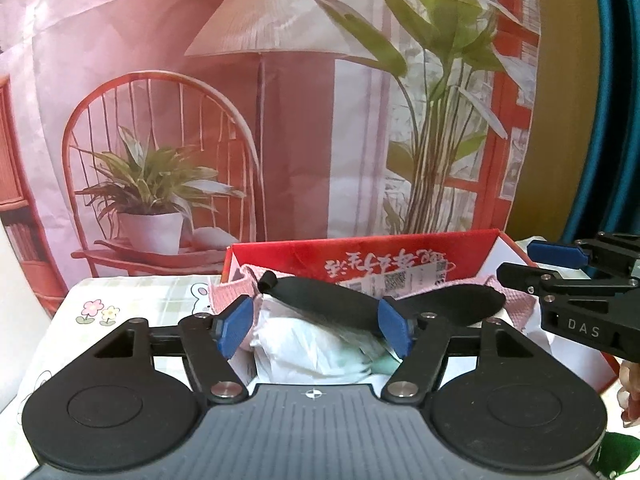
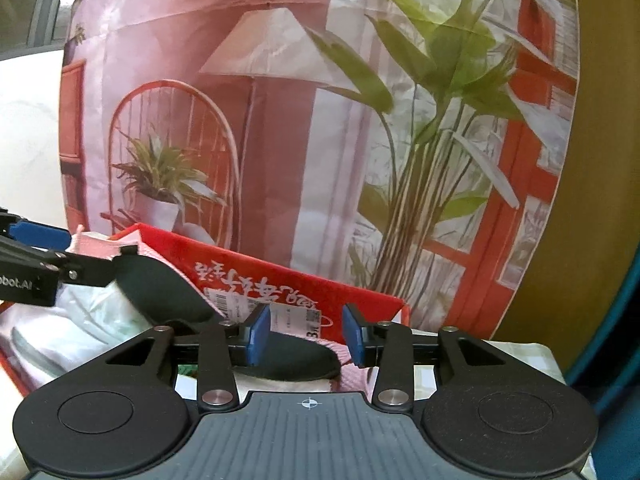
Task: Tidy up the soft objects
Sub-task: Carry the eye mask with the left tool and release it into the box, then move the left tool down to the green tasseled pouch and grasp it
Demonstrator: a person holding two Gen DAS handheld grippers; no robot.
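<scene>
A red cardboard box [image 1: 400,258] stands on the table and holds soft things: a pink towel [image 1: 234,292], a white and pale green bundle [image 1: 320,346] and a black soft eye mask [image 1: 332,300] lying on top. My left gripper [image 1: 316,326] is open above the box, its blue pads either side of the mask's middle. My right gripper [image 2: 306,336] is open over the box's right end, above the mask's right lobe [image 2: 288,360]; it also shows at the right of the left wrist view [image 1: 580,280].
A checked tablecloth [image 1: 132,300] with flower prints covers the table. A printed backdrop [image 1: 280,100] of a chair, lamp and plants hangs close behind the box. A teal curtain [image 1: 600,120] hangs at far right.
</scene>
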